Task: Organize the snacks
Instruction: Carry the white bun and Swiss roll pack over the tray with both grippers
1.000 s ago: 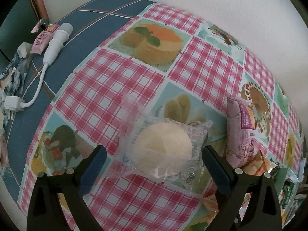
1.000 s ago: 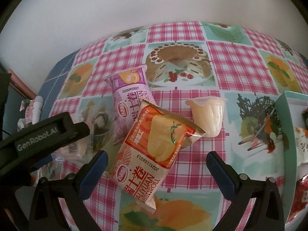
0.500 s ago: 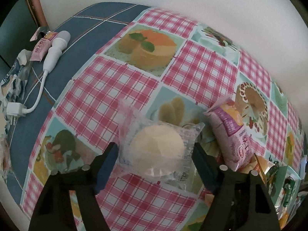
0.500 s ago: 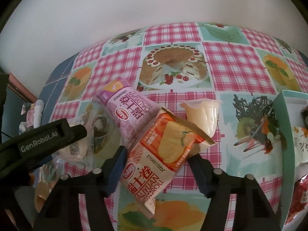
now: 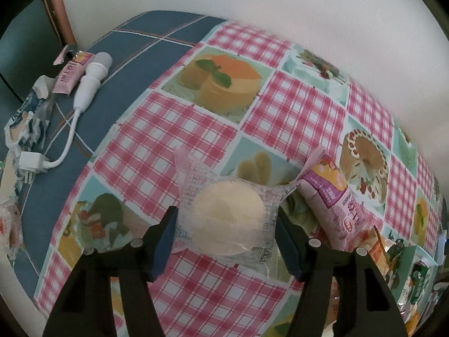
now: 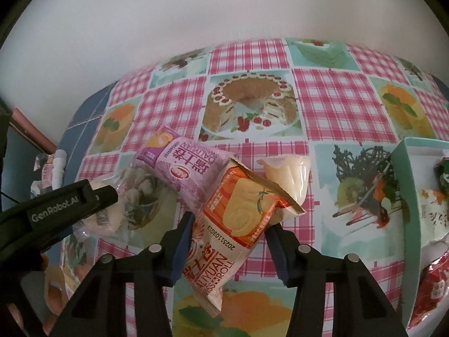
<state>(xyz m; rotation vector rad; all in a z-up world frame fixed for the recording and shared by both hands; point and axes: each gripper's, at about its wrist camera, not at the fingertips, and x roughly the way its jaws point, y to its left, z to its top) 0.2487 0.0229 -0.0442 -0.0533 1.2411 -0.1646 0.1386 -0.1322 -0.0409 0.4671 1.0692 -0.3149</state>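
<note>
Your left tool [image 5: 226, 238] is clamped on the clear-wrapped round cake [image 5: 228, 223]: both blue pads press the wrapper's sides, lower centre of the left wrist frame. Its jaws have just been closing, cake between them. The cake sits on the checked cloth [image 5: 174, 129] covering the desk.

Your right tool [image 6: 228, 237] is clamped on the orange roll pack [image 6: 238, 219], lower centre of the right wrist frame. Jaws have just been closing there too, pads against both long edges of the pack. The pack runs diagonally, top end toward upper right, and that end lies over the jelly cup [image 6: 291, 177], which is tipped on its side.

The purple roll pack [image 6: 182, 168] lies just left of the orange one, partly under it. In the left wrist frame it's at right centre, touching the cake wrapper's corner.

The teal box [image 6: 401, 174] sits at the right edge of the right wrist frame with packets inside, well apart from the orange pack.

Upper left of the left wrist frame: white cable adapter [image 5: 89, 81], small pink sachet [image 5: 68, 74] touching it, crumpled wrappers [image 5: 25, 115] at the left edge, all on the blue cloth [image 5: 134, 53].
</note>
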